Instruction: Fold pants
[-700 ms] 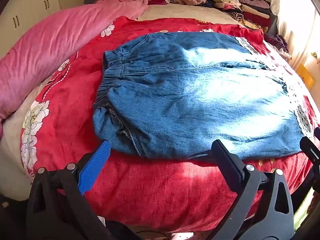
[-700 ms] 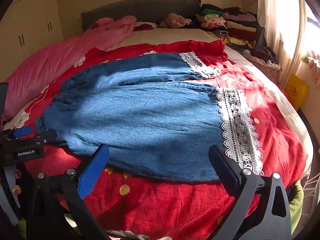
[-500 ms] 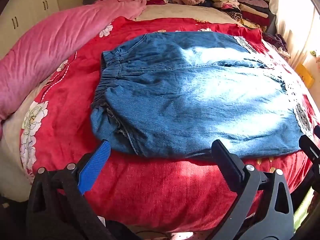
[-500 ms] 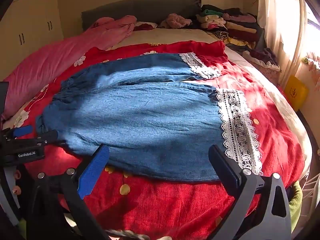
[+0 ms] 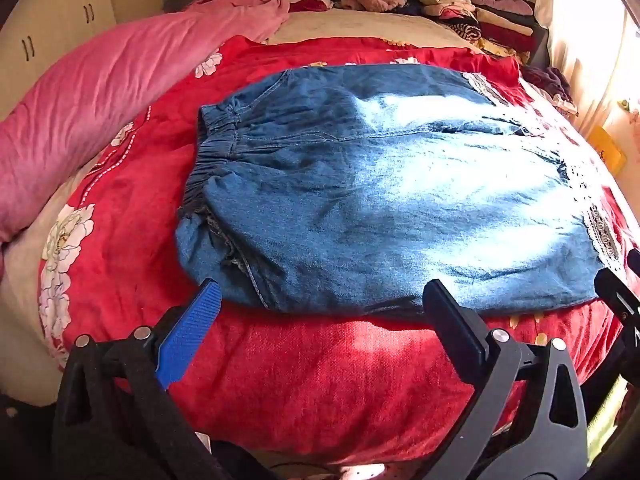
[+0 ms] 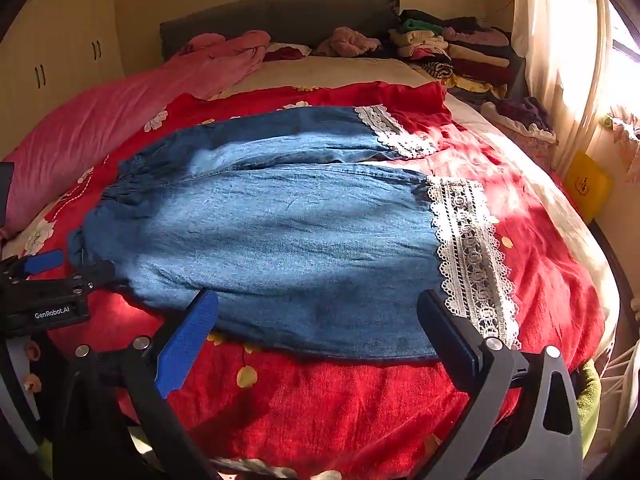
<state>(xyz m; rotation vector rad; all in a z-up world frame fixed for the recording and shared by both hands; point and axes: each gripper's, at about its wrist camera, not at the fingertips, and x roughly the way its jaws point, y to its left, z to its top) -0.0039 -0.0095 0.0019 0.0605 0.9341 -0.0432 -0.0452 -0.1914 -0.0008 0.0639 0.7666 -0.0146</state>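
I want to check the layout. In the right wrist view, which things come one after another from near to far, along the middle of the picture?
Right tongs → denim pants → red blanket → beige sheet → dark headboard.

A strip of bare red fleece blanket [image 5: 320, 380] lies open along the near edge of the bed, before the flat blue denim pants with white lace cuffs [image 6: 280, 240], and more bare red shows right of the cuffs. On the left a rolled pink quilt [image 5: 100, 92] walls that side. At the head, a stack of folded clothes [image 6: 460, 52] and a loose pink garment [image 6: 348, 42] crowd the far right corner.
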